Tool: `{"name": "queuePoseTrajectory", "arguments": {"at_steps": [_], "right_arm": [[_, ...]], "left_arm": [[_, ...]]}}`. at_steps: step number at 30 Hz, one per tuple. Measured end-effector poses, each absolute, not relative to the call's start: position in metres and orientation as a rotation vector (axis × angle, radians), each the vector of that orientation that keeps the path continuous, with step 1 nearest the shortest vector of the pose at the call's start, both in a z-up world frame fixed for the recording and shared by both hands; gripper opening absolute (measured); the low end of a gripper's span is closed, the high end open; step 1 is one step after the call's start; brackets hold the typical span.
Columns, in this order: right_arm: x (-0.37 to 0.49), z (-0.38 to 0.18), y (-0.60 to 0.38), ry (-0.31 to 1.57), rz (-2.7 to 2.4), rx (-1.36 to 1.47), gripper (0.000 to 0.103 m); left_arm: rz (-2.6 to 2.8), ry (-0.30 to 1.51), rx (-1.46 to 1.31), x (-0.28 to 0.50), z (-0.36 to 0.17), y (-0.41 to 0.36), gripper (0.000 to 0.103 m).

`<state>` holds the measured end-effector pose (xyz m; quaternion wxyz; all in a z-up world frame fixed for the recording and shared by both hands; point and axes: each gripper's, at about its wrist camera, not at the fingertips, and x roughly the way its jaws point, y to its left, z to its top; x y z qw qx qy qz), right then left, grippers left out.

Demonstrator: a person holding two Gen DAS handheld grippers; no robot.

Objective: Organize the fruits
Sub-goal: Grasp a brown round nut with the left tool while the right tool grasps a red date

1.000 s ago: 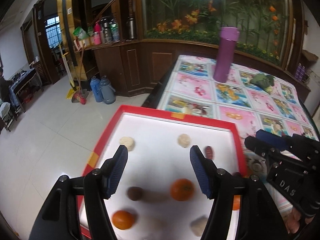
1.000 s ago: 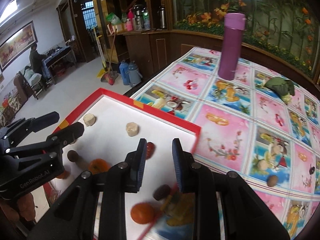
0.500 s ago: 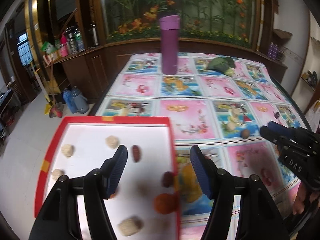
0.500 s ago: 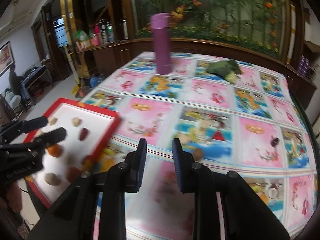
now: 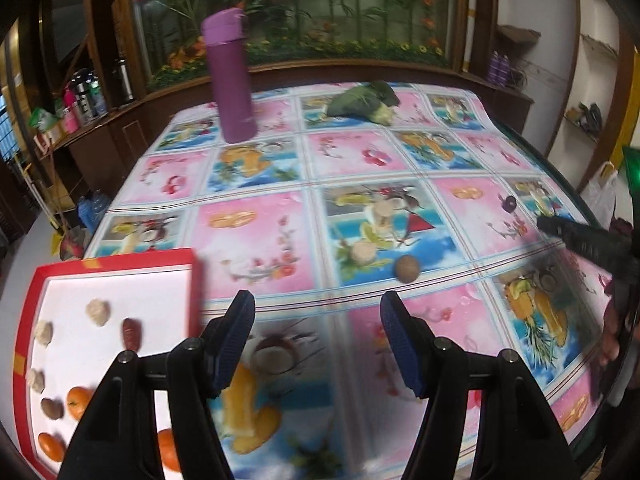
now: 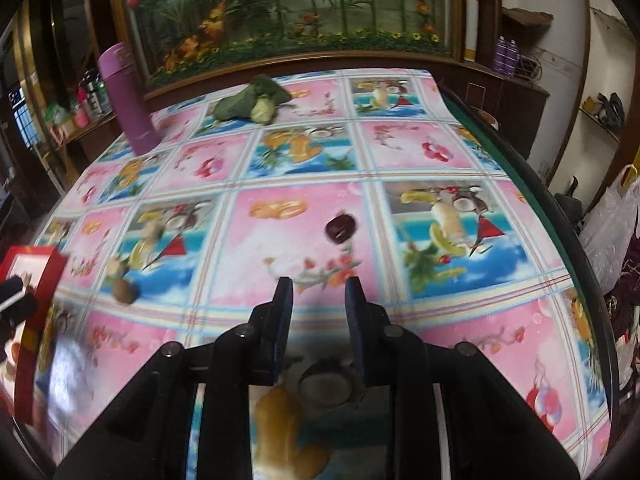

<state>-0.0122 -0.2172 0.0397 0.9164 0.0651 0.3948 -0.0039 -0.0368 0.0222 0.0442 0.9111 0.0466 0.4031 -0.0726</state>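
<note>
A red-rimmed white tray (image 5: 193, 270) at the lower left holds oranges (image 5: 78, 402), dates (image 5: 131, 334) and pale lumps (image 5: 98, 312). On the patterned tablecloth lie a brown round fruit (image 5: 407, 268) (image 6: 125, 291), with a pale lump (image 5: 362, 254) just left of it, and a dark purple fruit (image 5: 509, 203) (image 6: 340, 229). My left gripper (image 5: 318, 304) hangs open and empty over the cloth, right of the tray. My right gripper (image 6: 319, 286) is shut to a narrow gap with nothing in it, a little short of the purple fruit. Its dark body (image 5: 584, 240) shows in the left wrist view.
A tall purple flask (image 5: 230, 80) (image 6: 130, 100) stands at the far left of the table. A green leafy bundle (image 5: 362, 102) (image 6: 250, 100) lies at the back. The table's green edge (image 6: 520, 168) runs down the right. Wooden cabinets stand behind.
Both grippers have swung right, off the tray and over the tablecloth. The tray now sits at the left edge of both views. Neither gripper's opening has changed.
</note>
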Motion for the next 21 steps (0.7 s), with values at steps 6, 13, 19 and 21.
{"name": "queuePoseTrajectory", "arguments": {"at_steps": [6,13,19,21], "right_arm": [[0.018,0.036,-0.235,0.837,0.013,0.248,0.028],[0.048,0.022,-0.23,0.895,-0.022,0.292,0.028],[0.057,0.011,-0.227,0.921,-0.062,0.272,0.028],[0.057,0.012,-0.225,0.907,-0.071,0.242,0.028]], "left_arm": [[-0.183,0.862,0.098,-0.027,0.034,0.005,0.065],[-0.193,0.895,0.083,-0.02,0.024,0.004,0.065],[-0.19,0.915,0.063,-0.013,0.021,0.001,0.065],[-0.194,0.921,0.065,-0.01,0.02,-0.004,0.065]]}}
